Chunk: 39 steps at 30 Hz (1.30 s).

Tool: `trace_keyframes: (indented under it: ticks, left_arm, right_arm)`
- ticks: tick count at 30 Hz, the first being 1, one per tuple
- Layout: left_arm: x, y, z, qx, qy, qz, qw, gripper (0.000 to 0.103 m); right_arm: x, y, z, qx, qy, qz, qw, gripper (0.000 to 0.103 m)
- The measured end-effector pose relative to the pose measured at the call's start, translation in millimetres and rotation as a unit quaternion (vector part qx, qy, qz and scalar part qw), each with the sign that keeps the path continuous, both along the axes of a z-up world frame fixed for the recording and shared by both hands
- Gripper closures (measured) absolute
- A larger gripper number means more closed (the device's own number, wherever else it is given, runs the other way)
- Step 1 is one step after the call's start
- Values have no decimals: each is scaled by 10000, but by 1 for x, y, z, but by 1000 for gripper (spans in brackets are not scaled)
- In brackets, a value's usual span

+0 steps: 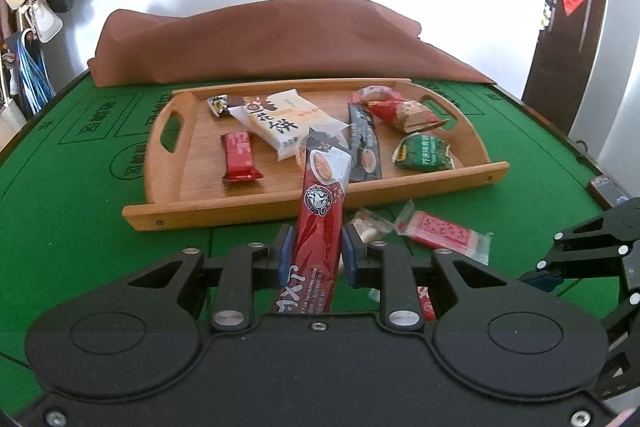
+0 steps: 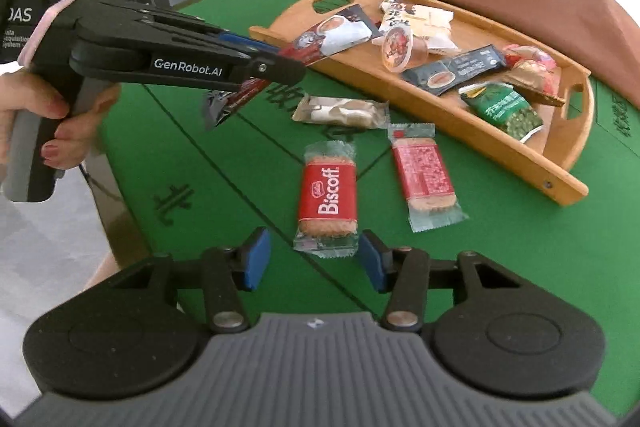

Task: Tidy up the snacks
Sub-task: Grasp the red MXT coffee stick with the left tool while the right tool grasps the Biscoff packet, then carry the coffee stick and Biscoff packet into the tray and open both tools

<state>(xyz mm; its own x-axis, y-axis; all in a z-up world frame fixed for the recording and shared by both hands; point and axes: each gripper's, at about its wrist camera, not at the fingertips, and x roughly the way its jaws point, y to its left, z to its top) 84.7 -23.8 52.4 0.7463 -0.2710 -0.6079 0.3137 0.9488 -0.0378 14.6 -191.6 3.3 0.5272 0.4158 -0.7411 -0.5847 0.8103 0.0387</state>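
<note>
The left tool point(image 1: 316, 255) was clamped on a long red stick packet point(image 1: 320, 211), its long axis pointing away toward the wooden tray point(image 1: 312, 211) just beyond on the green table point(image 1: 80, 207). The right tool point(image 2: 314, 261) stood half open and empty, the Biscoff biscuit point(image 2: 327, 197) lying lengthwise just ahead of its pads, nearer this hand. Three wrapped snacks lay loose on the table; about eight more sat in the tray.
</note>
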Motion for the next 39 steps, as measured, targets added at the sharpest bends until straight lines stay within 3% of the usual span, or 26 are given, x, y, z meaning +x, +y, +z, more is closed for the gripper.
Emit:
trace_keyframes:
  ticks: [3, 7, 8, 9, 12, 18, 26, 39]
  left_arm:
    - [1, 4, -1, -36, 7, 49, 10000, 78]
    - [3, 8, -1, -70, 50, 126, 9999, 78]
    - [3, 8, -2, -64, 55, 142, 9999, 78]
    - [3, 9, -2, -58, 58, 158, 9998, 78]
    - [5, 11, -3, -53, 75, 208, 9997, 78]
    - [10, 19, -2, -112, 111, 382, 9991, 78]
    - [24, 27, 8, -219, 19, 579, 9981, 78]
    - [90, 39, 29, -332, 43, 1092, 9935, 78]
  right_arm:
    - [-1, 8, 0, -166, -296, -278, 9990, 41]
    - [8, 18, -3, -139, -329, -454, 9983, 46]
    - [10, 20, -5, -129, -299, -476, 9983, 49]
    - [10, 22, -7, -120, -374, -512, 9979, 60]
    - [10, 30, -8, -170, -482, -778, 9957, 66]
    - [13, 23, 1, 299, -359, -1134, 9925, 66]
    - [26, 4, 24, 689, -547, -1535, 9842, 66]
    - [89, -15, 68, 1047, -904, -2181, 9661, 66]
